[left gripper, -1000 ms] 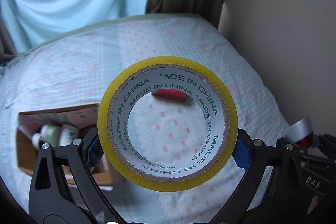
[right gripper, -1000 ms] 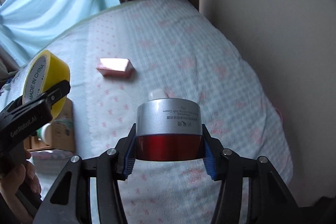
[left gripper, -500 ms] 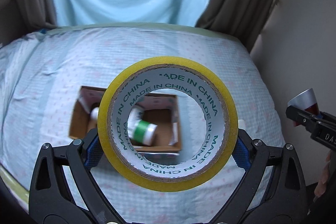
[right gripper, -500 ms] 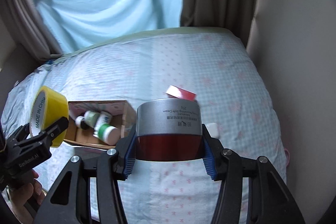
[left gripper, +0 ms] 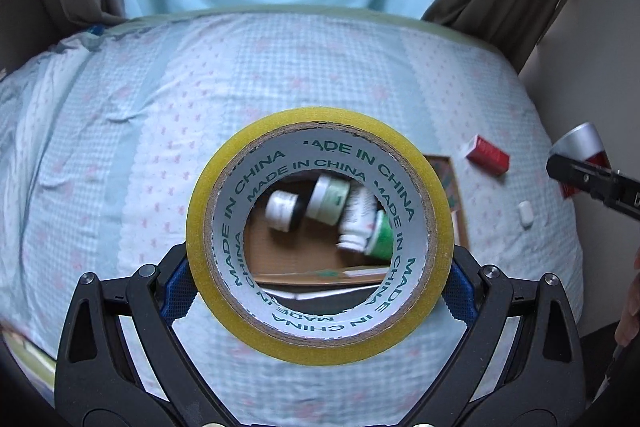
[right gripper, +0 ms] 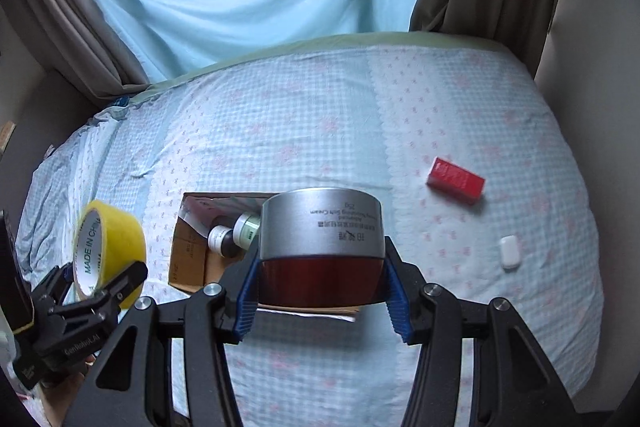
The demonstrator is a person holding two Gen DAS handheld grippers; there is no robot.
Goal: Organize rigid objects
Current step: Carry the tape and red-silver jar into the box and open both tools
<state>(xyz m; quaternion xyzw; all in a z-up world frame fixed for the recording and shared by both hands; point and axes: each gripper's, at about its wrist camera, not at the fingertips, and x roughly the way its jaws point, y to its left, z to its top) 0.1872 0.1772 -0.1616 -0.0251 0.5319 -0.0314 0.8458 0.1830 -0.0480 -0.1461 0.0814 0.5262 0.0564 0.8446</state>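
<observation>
My left gripper [left gripper: 320, 279] is shut on a yellow tape roll [left gripper: 320, 351], held above the bed; the roll also shows in the right wrist view [right gripper: 120, 239]. Through its hole I see a cardboard box [left gripper: 288, 259] holding several small bottles [left gripper: 328, 195]. My right gripper [right gripper: 322, 287] is shut on a red cream jar with a silver lid [right gripper: 320, 227], held over the box [right gripper: 188, 259]. The jar shows at the right edge of the left wrist view [left gripper: 582, 143].
A red box [right gripper: 456, 181] and a small white object [right gripper: 510, 251] lie on the checked bedsheet [right gripper: 320, 115] to the right of the box. A wall runs along the bed's right side; blue and brown curtains hang behind.
Both grippers swung left from the red box toward the cardboard box. It now lies right under the tape roll and the jar. Both grips are unchanged.
</observation>
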